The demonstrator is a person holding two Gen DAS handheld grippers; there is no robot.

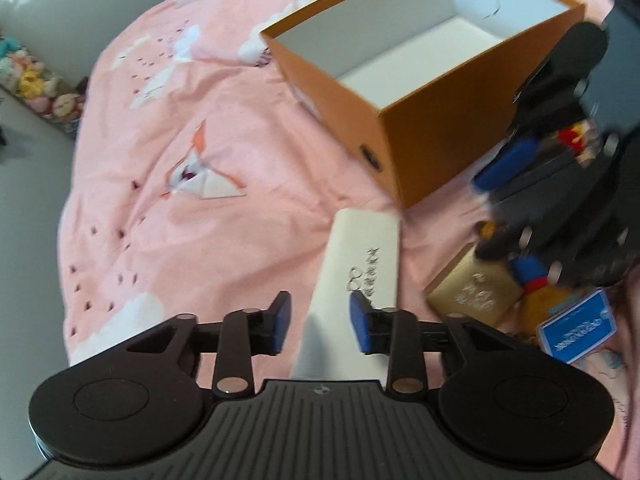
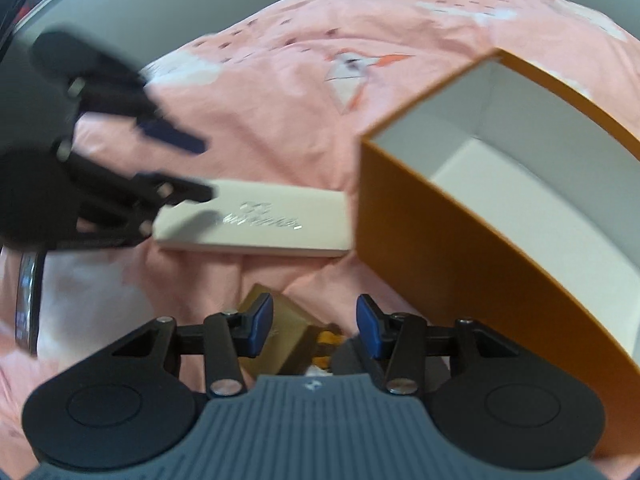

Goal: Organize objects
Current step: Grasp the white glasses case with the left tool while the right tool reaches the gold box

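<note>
**Both Grippers Poised Over Loose Items Beside an Empty Box**

Left gripper (image 1: 320, 322) at lower centre of the left wrist view, jaws apart, straddling the near end of the white case (image 1: 356, 280); pads not seen pressing on it, so nothing gripped. Right gripper (image 2: 316, 326) at lower centre of the right wrist view, jaws likewise apart, hanging over the gold box (image 2: 286, 338) with no contact visible.

Orange box (image 1: 404, 92) at upper right of the left view, open-topped, white inside, nothing in it. White case just beside its near corner; gold box, a blue card (image 1: 576, 330) and a blurred soft toy (image 1: 532, 280) clustered at lower right.

Best handled, judging from this: centre the pads across the case's narrow width, close squarely, lift clear of the box wall before moving over the opening.

Case: smooth, hard, rounded edges, silver lettering, probably slippery. Gold box: glossy, sharp-cornered. Orange box: matte, rigid card. Pink bedspread (image 1: 208, 128): soft, creased, yielding under any push.
</note>
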